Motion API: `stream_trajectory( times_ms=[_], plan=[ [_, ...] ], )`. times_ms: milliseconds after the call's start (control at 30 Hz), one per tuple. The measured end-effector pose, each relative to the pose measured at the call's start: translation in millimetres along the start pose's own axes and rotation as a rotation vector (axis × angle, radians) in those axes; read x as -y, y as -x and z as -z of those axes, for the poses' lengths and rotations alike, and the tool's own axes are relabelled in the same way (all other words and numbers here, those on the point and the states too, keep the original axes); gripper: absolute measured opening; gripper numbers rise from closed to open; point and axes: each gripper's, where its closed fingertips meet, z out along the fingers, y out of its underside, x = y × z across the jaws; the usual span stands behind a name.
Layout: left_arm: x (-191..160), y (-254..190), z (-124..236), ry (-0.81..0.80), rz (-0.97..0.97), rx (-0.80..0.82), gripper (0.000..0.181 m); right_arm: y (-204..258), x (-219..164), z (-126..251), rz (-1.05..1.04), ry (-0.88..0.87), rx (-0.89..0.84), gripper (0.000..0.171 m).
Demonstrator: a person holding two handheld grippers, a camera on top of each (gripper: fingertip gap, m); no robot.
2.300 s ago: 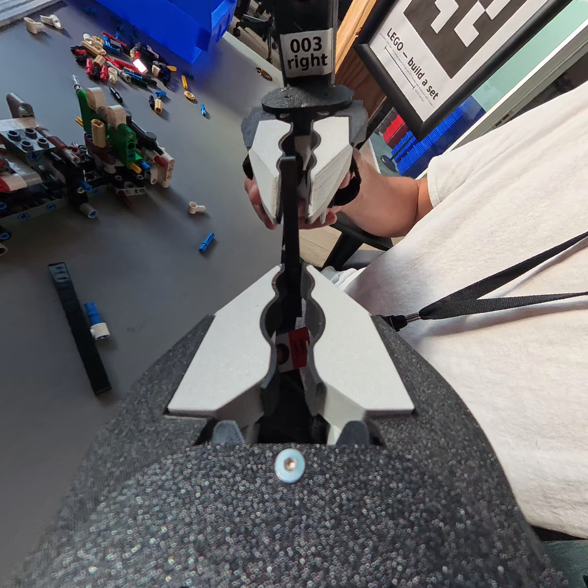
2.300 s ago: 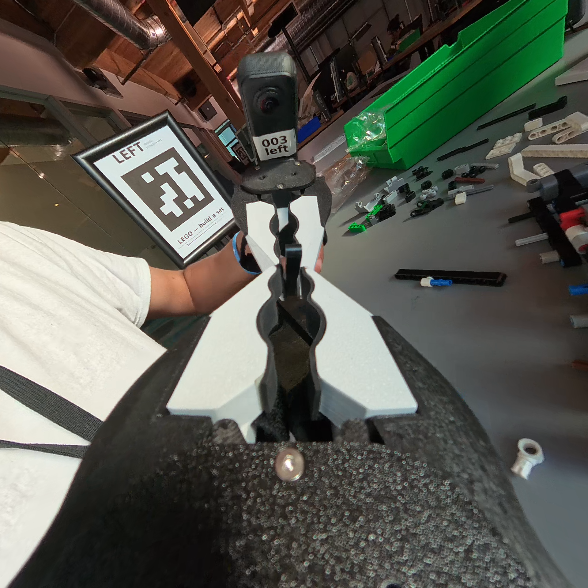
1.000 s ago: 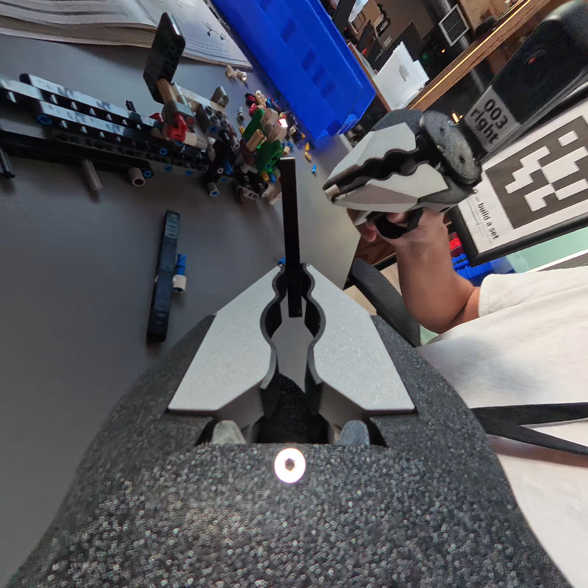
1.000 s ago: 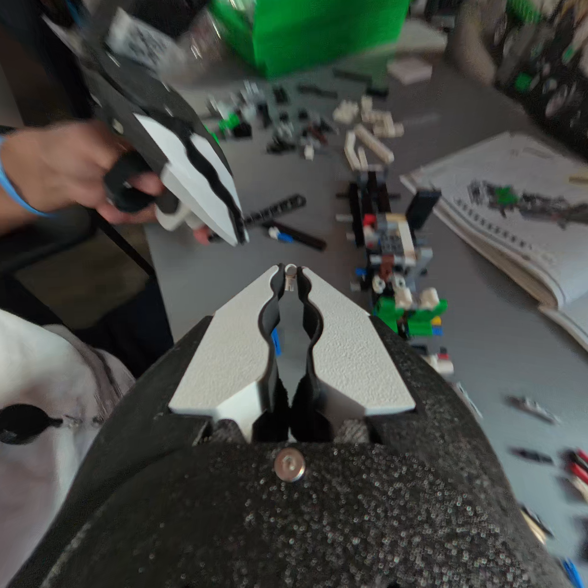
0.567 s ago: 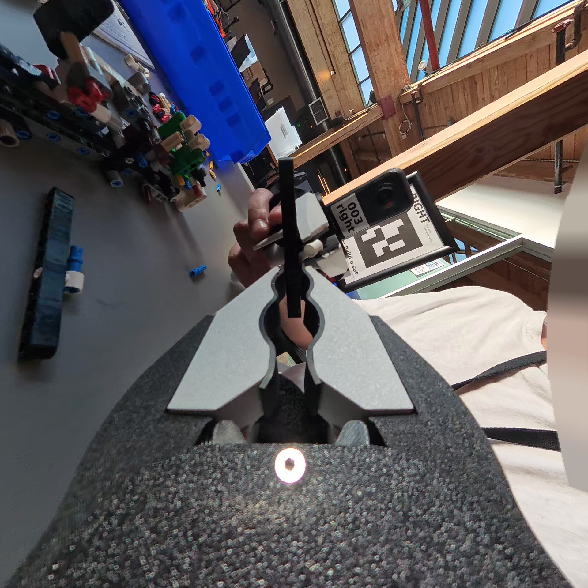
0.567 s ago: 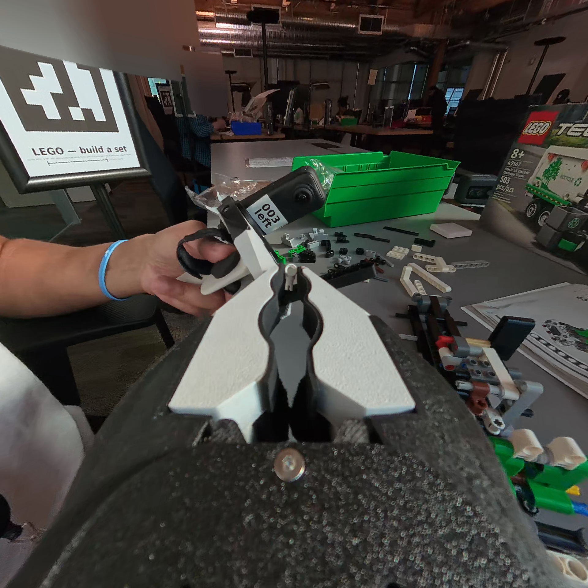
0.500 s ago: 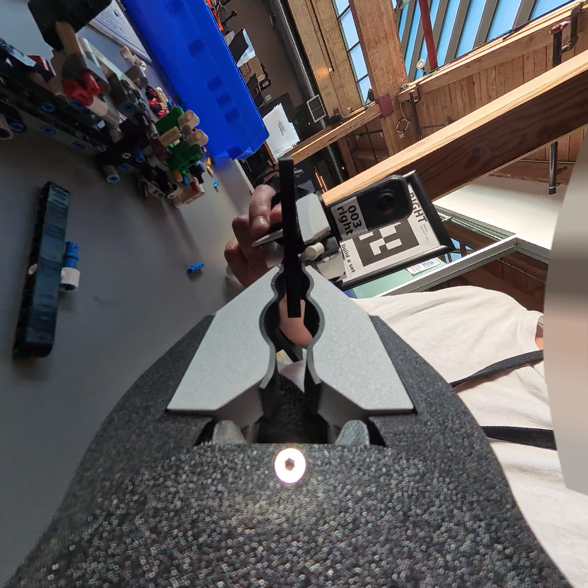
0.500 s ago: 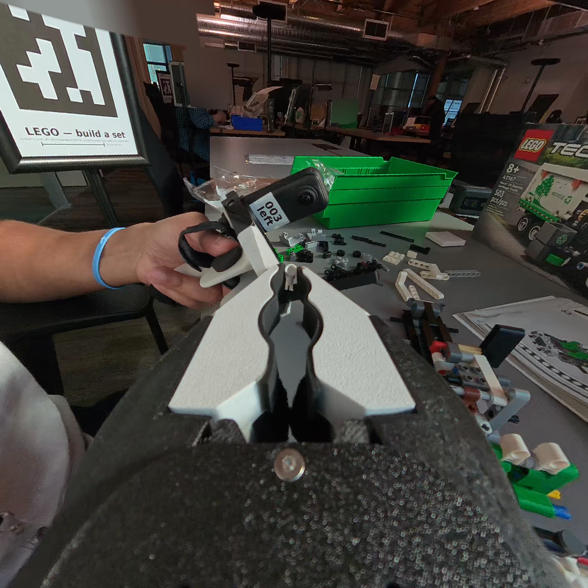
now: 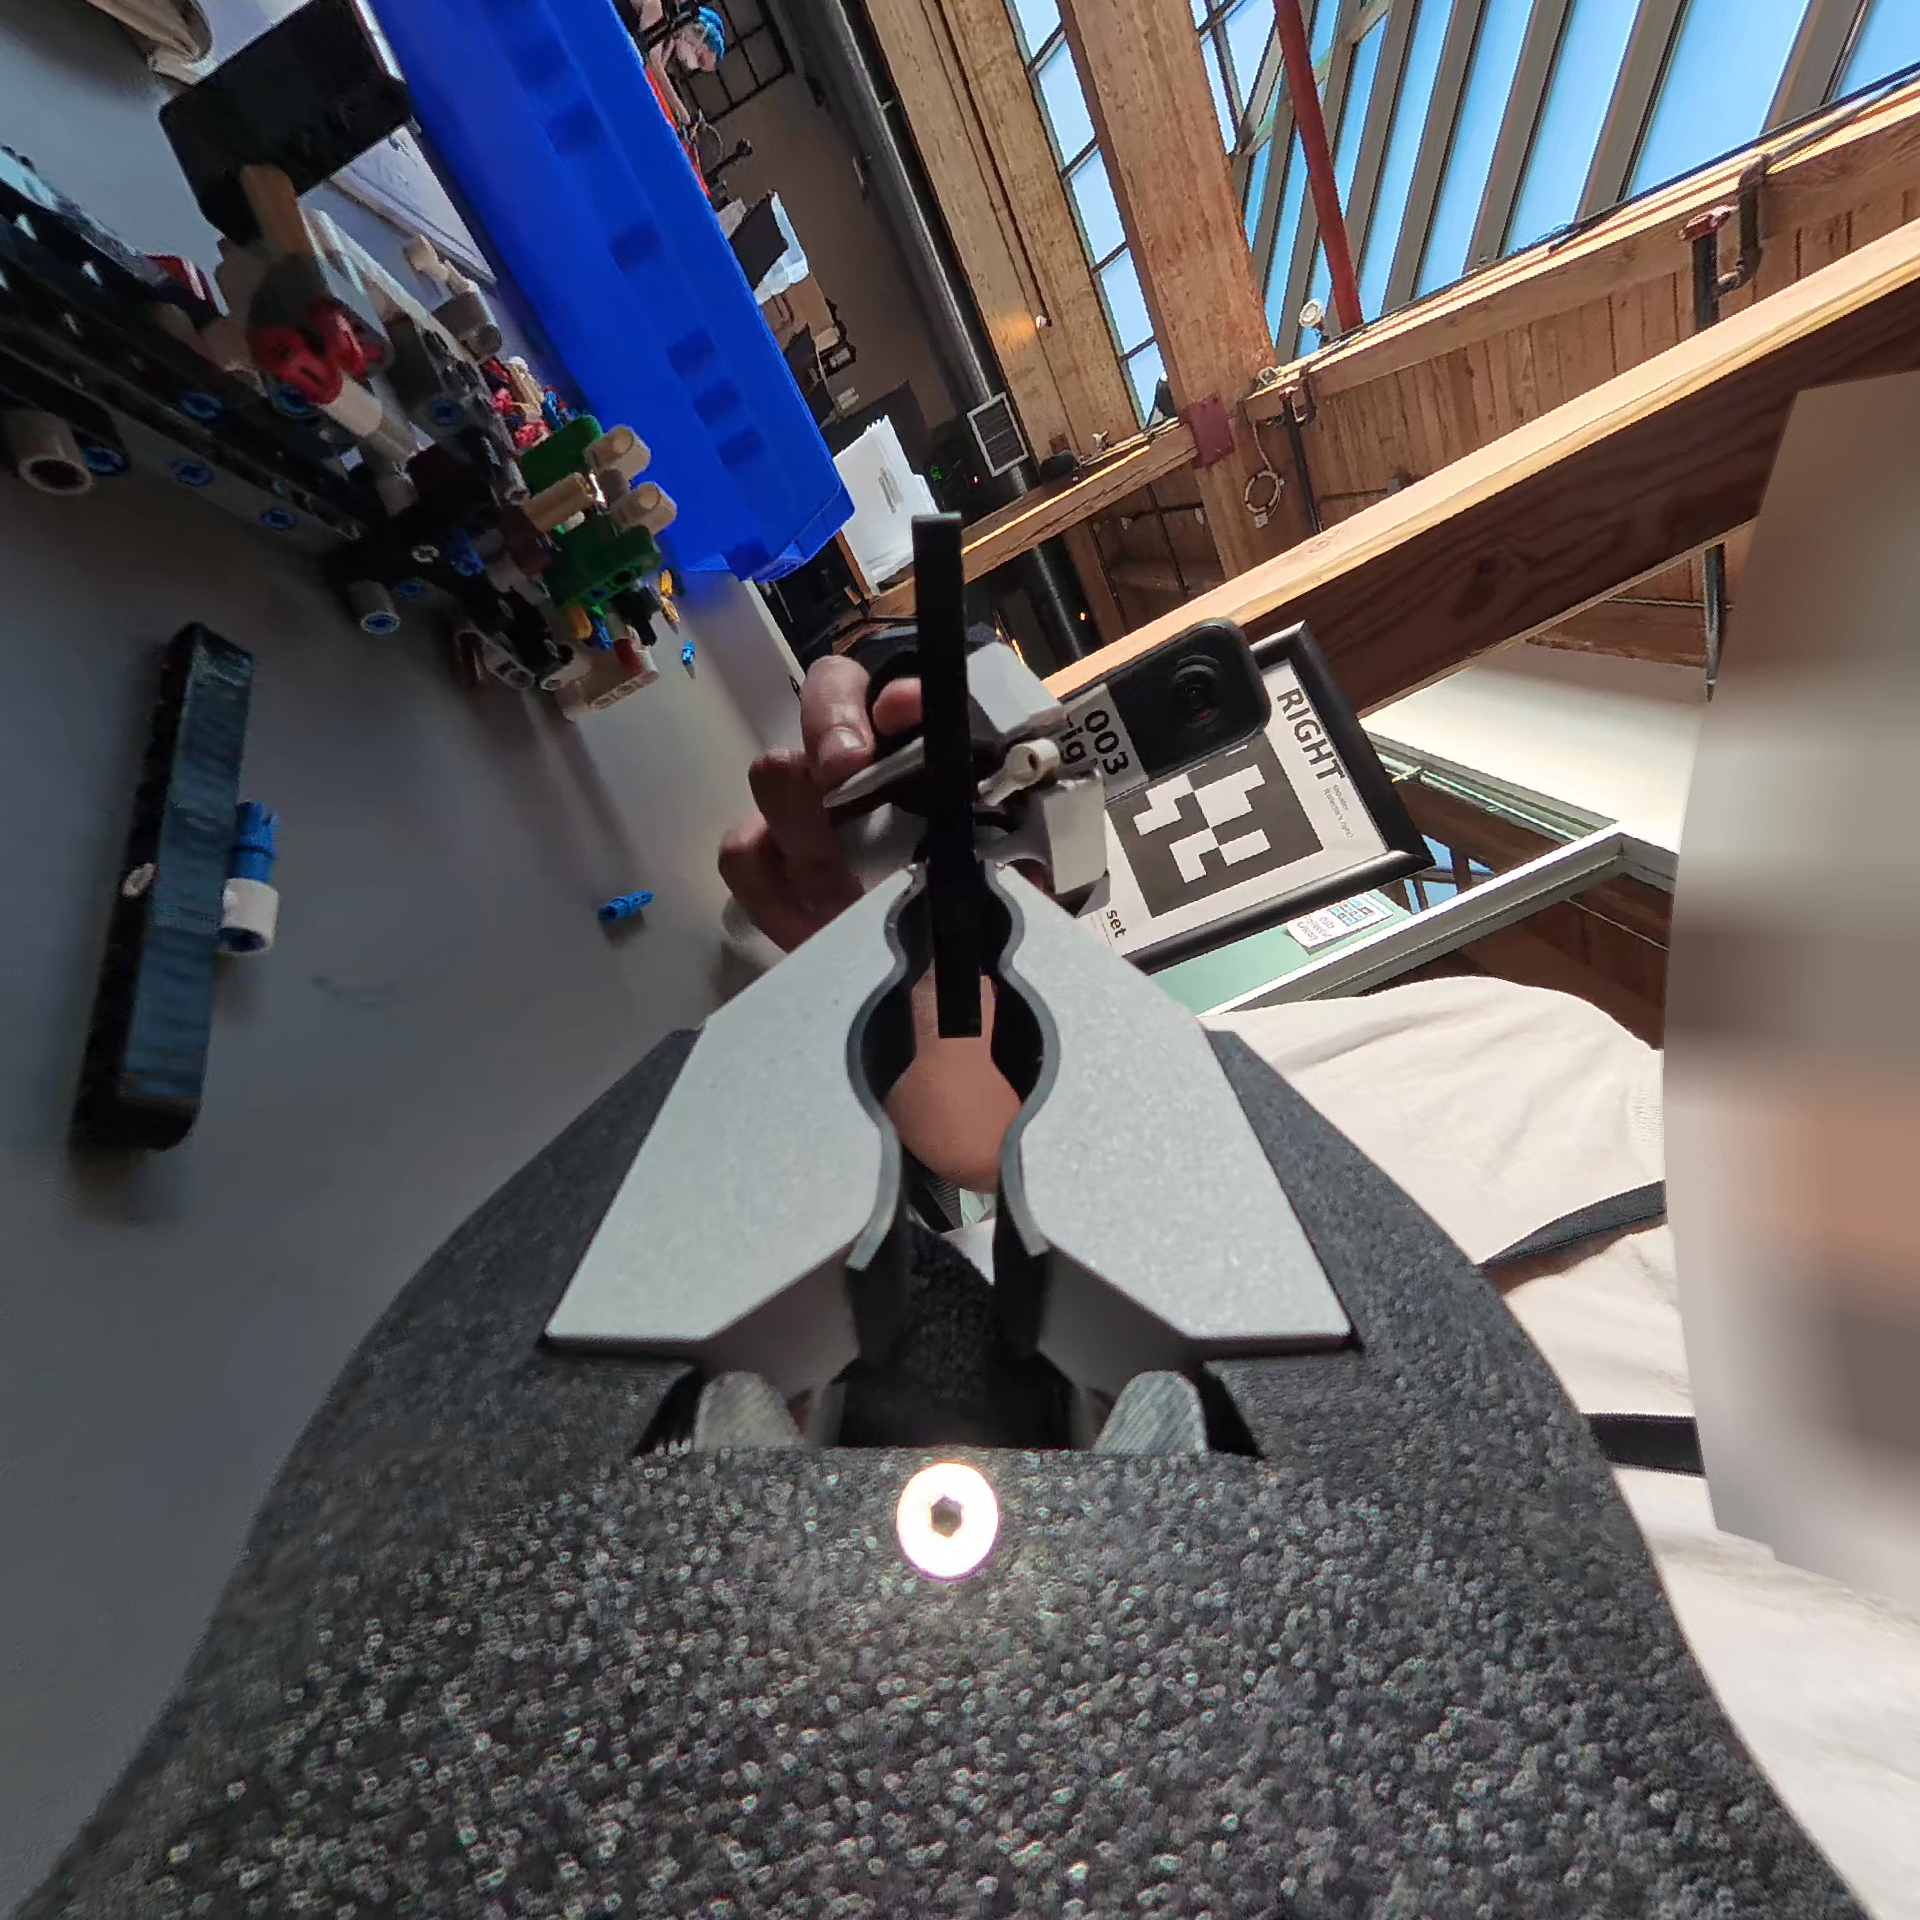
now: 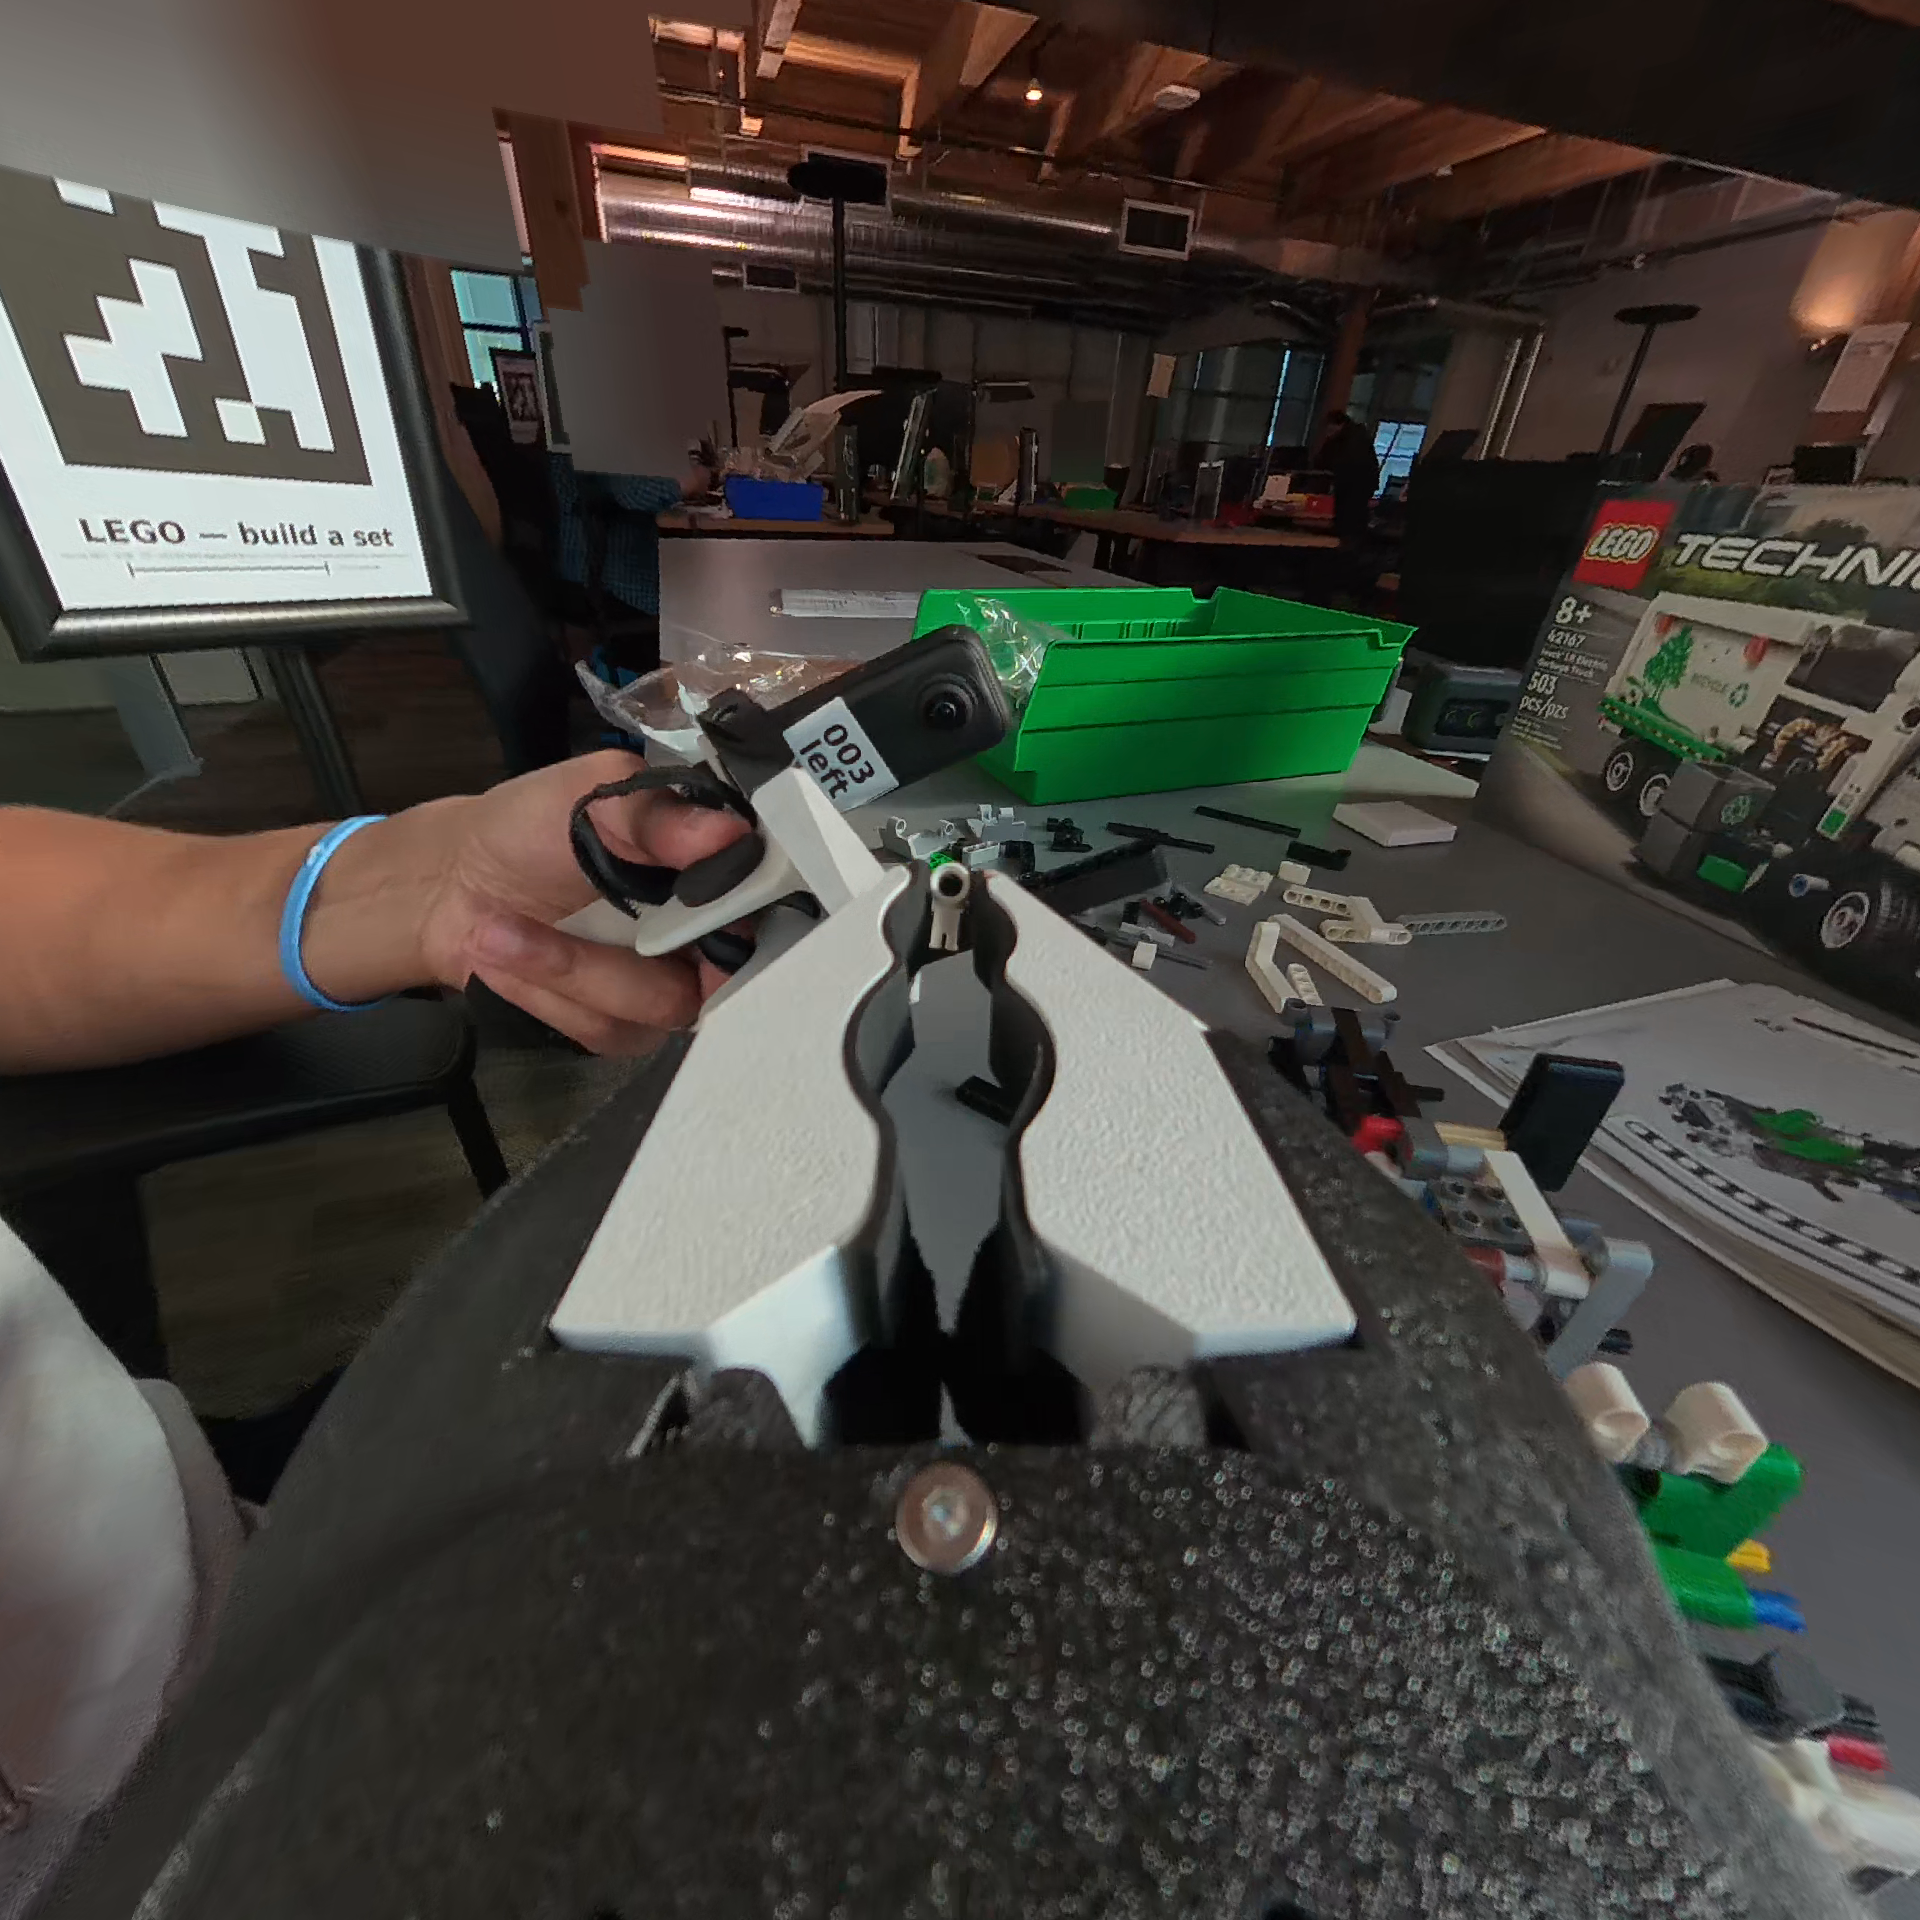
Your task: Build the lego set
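Two hand-held grippers meet in mid-air above the grey table [image 9: 436, 997], each pinching a part. Your left hand-held gripper [image 9: 951, 904] is clamped on a long, thin black plastic beam [image 9: 943, 748] that stands out toward twelve o'clock. Your right hand-held gripper [image 10: 951, 904] is pressed on a small white plastic connector pin [image 10: 947, 906], held at the very tips.

Slipping is the risk, I judge: the pin has little pad contact, so a push slightly off the hole's line could twist it loose and drop it among the scattered pieces. The beam, gripped near one end, could also pivot under that push.

Both hands are raised and angled toward each other; in the left wrist view the right one sits at one o'clock, the pin just beside the beam. The half-built multicoloured brick chassis [image 10: 1496, 1216] lies on the table at three o'clock in the right wrist view.
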Motion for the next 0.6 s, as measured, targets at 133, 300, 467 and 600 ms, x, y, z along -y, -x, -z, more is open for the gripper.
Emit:
stream_trajectory(
  times_ms=[133,300,467,600],
  plan=[
    [11,-16,6,-0.095,-0.103,-0.066,0.005,-13,-1,1,-0.412,-0.004,-0.037,0.006],
    [-6,12,2,0.056,-0.543,0.315,0.006,-14,-1,0,-0.770,-0.039,0.016,0.006],
    [-14,13,2,0.138,-0.673,0.397,0.006,-39,13,18,-0.727,-0.108,-0.027,0.006],
    [-19,20,-3,0.155,-0.613,0.377,0.007,-28,13,11,-0.654,-0.089,-0.008,0.006]
  ],
)
